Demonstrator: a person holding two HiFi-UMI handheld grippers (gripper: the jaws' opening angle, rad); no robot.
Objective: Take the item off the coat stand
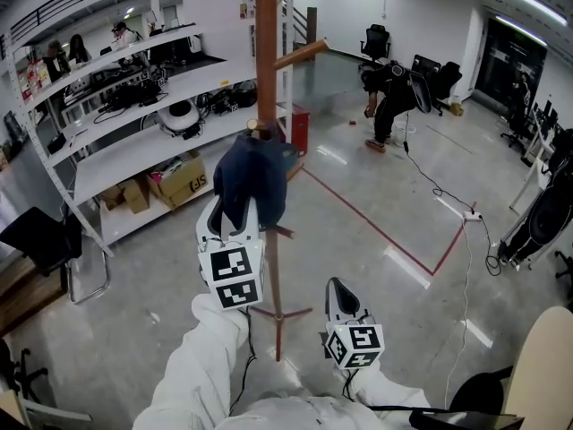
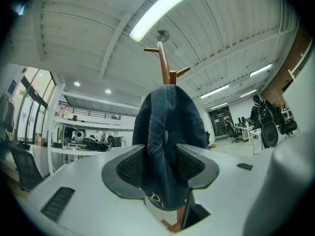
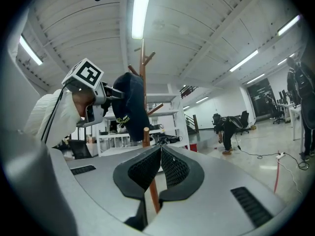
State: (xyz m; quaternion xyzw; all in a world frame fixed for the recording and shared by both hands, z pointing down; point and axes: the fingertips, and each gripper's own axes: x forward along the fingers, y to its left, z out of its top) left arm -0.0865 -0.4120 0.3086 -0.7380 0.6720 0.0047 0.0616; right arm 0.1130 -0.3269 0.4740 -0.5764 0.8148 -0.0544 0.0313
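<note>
- At 6 o'clock in the head view, two white sleeves (image 1: 201, 365) reach forward, one to each tool.
- The right gripper (image 1: 337, 287) sits low at 5 o'clock, clear of the cap. In its own view its jaws (image 3: 160, 151) are pressed together with nothing between them. A thin wooden rod of the stand shows just behind them.
- The left gripper (image 1: 231, 227) is at centre, pointing towards 12 o'clock. In its own view its jaws (image 2: 162, 156) pinch a fold of the dark blue cap (image 2: 167, 117).
- The cap (image 1: 255, 179) hangs against the pole of the wooden coat stand (image 1: 266, 52), directly at the left gripper's tips. In the right gripper view it hangs at 11 o'clock (image 3: 129, 107), beside the left gripper's marker cube.
- The stand's pole crosses the centre of the head view and one peg (image 1: 300, 55) juts towards 1 o'clock above the cap.
- White shelving (image 1: 134, 146) runs from 9 to 11 o'clock, with cardboard boxes (image 1: 177, 179) on its lowest level.
- A red tape line (image 1: 376, 229) marks the floor at 3 o'clock, and a cable (image 1: 466, 267) trails beside it.
- At 1 o'clock a person (image 1: 390, 92) bends over near office chairs (image 1: 376, 41).
</note>
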